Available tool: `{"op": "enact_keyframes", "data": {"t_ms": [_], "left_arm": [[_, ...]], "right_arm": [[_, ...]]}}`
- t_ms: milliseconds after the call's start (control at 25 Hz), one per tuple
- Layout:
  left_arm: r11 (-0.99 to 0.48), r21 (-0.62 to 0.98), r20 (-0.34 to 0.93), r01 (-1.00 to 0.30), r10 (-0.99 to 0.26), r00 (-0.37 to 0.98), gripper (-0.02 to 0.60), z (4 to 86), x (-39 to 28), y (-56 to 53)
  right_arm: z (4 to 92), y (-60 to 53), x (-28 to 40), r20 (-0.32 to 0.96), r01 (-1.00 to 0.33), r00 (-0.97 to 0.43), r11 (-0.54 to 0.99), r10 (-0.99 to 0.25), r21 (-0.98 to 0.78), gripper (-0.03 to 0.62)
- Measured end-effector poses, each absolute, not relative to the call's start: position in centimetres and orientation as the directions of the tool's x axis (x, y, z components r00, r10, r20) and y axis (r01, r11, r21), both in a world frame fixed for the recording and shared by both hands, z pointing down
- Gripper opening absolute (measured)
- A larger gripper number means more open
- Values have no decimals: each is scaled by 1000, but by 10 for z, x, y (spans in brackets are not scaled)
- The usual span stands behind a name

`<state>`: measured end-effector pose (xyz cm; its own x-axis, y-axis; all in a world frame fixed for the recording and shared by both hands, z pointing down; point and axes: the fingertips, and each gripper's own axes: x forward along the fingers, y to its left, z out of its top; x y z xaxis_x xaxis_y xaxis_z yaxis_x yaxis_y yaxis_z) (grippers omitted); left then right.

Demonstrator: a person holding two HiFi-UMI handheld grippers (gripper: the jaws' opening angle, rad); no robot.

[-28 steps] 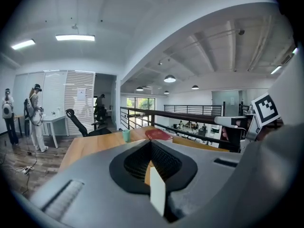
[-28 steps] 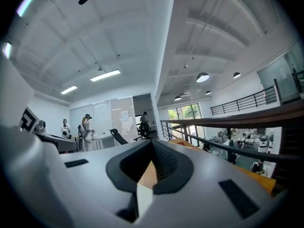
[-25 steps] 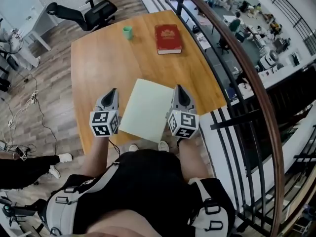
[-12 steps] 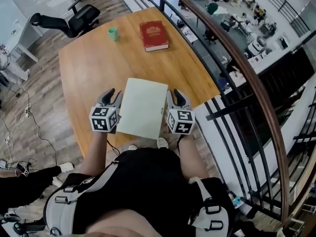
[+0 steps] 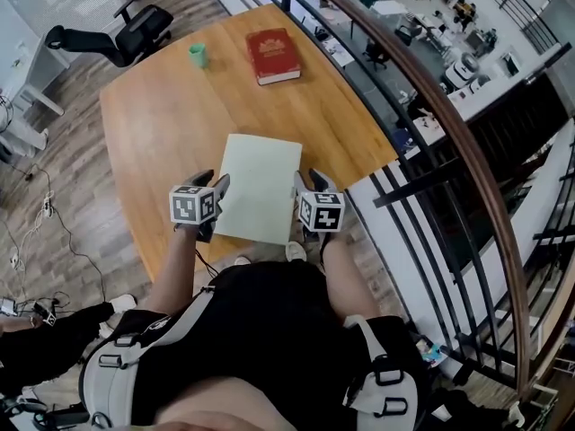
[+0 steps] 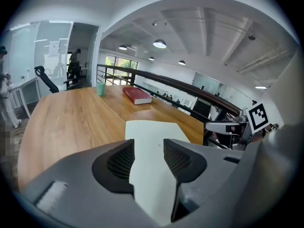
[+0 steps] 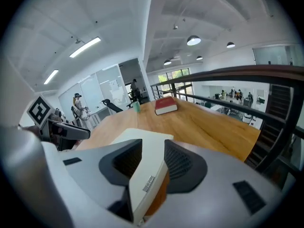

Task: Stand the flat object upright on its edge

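A pale green flat object [image 5: 260,182] lies flat on the wooden table [image 5: 162,124] near its front edge. My left gripper [image 5: 214,189] is at the object's near left side and my right gripper [image 5: 304,185] at its near right side. In the left gripper view the object [image 6: 152,132] runs between the jaws of the left gripper [image 6: 148,156], whose pads stand off it. In the right gripper view the object's thick edge [image 7: 145,182] sits between the jaws of the right gripper [image 7: 153,158] with a gap. Both pairs of jaws have just been opening and are open.
A red book [image 5: 272,55] and a small green cup [image 5: 198,55] stand at the table's far end. A dark railing [image 5: 431,106] runs along the table's right side, with a drop beyond. An office chair [image 5: 126,30] is at the far left.
Both grippers have come down with the flat object, which was raised between them and now lies on the table. Both pairs of jaws have opened off it.
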<state>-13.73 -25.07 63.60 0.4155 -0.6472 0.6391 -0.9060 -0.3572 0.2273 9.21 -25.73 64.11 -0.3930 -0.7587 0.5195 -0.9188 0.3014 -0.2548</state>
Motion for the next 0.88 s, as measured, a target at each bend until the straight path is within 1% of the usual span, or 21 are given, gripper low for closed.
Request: {"op": "enact_keyframes", "data": {"t_ms": [200,440,560,720,880], "left_arm": [[-338,251,701,-907,-583,411,192,672,-142,-247],[-355,210,750,-911,-539,383,201,697,-152,-250],[-363,215,770,-907,-508,386,206,710,-154,-251],[-372,261,787,-891,-452,419,207,724,-151,-249],[-364,335,780,-869,-410,472,213,732,-150,-249]], "right_arm": [[684,-247,87,610,-905,-422,270,-670,-329,160],[712,-242,81,657,-903,-425,244,-623,-353,164],[724,-239,81,684,-910,-413,233,-602,-344,166],[739,-236,86,713,-915,-400,208,-576,-346,170],[745,-235,87,701,-890,-441,170,-560,-424,179]]}}
